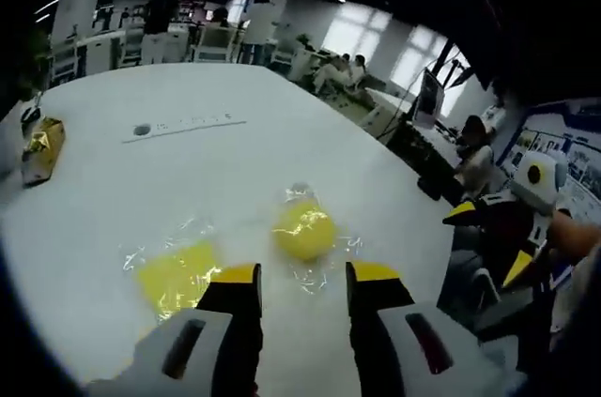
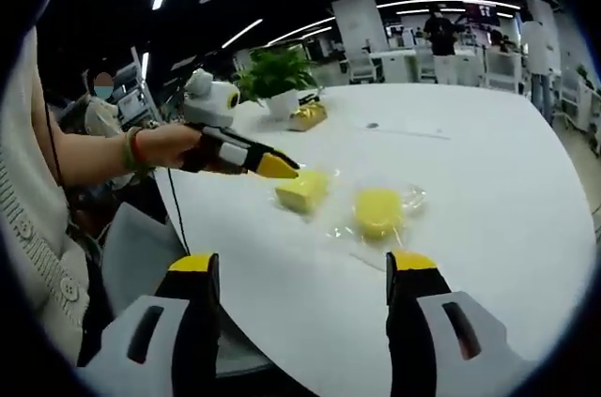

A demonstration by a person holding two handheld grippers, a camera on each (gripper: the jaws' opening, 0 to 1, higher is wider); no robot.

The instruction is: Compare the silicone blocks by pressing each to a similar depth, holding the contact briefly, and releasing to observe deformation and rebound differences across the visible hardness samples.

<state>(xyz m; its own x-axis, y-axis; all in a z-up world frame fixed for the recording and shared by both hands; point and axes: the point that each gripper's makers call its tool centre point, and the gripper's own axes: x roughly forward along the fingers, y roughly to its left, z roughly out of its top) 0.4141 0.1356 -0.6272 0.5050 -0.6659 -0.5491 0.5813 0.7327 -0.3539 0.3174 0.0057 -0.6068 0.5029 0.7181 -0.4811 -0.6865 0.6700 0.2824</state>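
Two yellow silicone blocks lie on clear plastic wrap on the white table (image 1: 188, 172). The round block (image 1: 303, 230) sits just ahead of my left gripper (image 1: 306, 275), whose jaws stand open and empty. The flatter square block (image 1: 177, 275) lies beside the left jaw. Off the table's edge at the right hangs my right gripper (image 1: 488, 242), with its yellow tips apart. In the right gripper view the square block (image 2: 302, 190) and round block (image 2: 377, 211) lie side by side. A hand holds the left gripper (image 2: 279, 167) just above the square one. The right gripper (image 2: 302, 262) is open, short of both.
A gold-wrapped item (image 1: 42, 146) lies at the table's far side, beside a potted plant (image 2: 280, 78). A round cable port (image 1: 141, 129) sits mid-table. The person's sleeve (image 2: 28, 228) fills the left edge. Seated people (image 1: 343, 68) and office desks are beyond the table.
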